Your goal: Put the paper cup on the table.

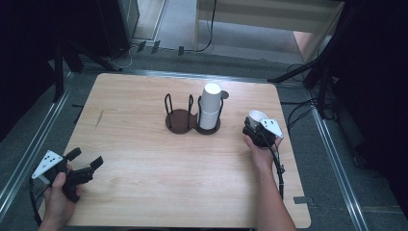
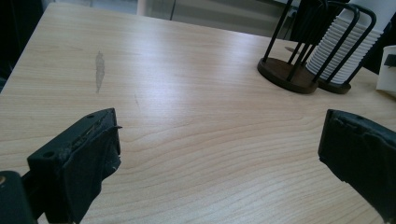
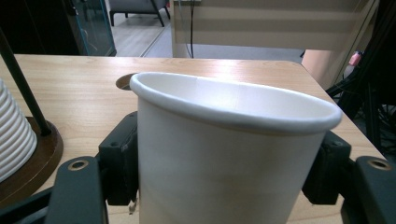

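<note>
The right gripper (image 1: pixel 260 129) holds a single white paper cup (image 1: pixel 256 117) at the right side of the pale wooden worktop (image 1: pixel 144 159), just right of the dark two-bay wire cup holder (image 1: pixel 191 115). In the right gripper view the jaws press on either side of the cup's wall (image 3: pixel 224 158), its open rim up and slightly squeezed out of round. Whether the cup rests on the worktop or hangs just above it, I cannot tell.

The holder's right bay carries a tall stack of white paper cups (image 1: pixel 210 107); its left bay (image 1: pixel 179 120) stands empty, showing only its round brown base.

The left gripper (image 1: pixel 84 166) waits at the near left corner, jaws spread wide with nothing between them, well apart from the holder.

Judging from this, one cup is in hand and separated from the stack, so the work looks mid-way: the cup has yet to reach a resting place, be it the empty bay, the stack or the worktop.
</note>
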Available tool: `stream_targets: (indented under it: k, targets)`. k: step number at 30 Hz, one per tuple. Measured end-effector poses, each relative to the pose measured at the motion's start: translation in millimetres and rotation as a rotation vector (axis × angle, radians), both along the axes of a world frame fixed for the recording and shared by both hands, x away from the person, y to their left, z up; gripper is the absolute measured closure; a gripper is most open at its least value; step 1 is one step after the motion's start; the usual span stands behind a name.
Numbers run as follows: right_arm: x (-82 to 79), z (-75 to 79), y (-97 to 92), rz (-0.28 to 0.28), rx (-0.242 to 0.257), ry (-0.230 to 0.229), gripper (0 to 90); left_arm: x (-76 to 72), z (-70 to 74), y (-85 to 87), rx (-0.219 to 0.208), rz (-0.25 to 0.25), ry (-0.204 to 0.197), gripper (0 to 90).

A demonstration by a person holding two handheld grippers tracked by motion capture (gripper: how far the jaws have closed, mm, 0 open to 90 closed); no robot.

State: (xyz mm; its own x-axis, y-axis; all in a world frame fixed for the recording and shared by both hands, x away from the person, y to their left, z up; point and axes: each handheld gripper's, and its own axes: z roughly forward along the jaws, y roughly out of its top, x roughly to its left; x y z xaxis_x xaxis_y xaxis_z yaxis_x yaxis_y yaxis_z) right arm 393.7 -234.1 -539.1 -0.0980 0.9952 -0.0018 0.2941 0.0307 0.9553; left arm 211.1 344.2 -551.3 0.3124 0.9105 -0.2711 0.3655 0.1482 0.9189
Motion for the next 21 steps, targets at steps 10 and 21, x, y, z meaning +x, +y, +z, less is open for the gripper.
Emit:
stream_targets:
  k: [10,21]
  targets:
    - [-2.2,1.9,-2.8,0.001,0.037,0.052,26.0,0.0,-0.2,-0.5,0.007,-0.009,-0.002,0.0]
    - [-10.8,1.4,-3.1,0.008,0.017,0.089,18.6,0.3,-0.3,-0.9,0.007,-0.004,0.001,0.0]
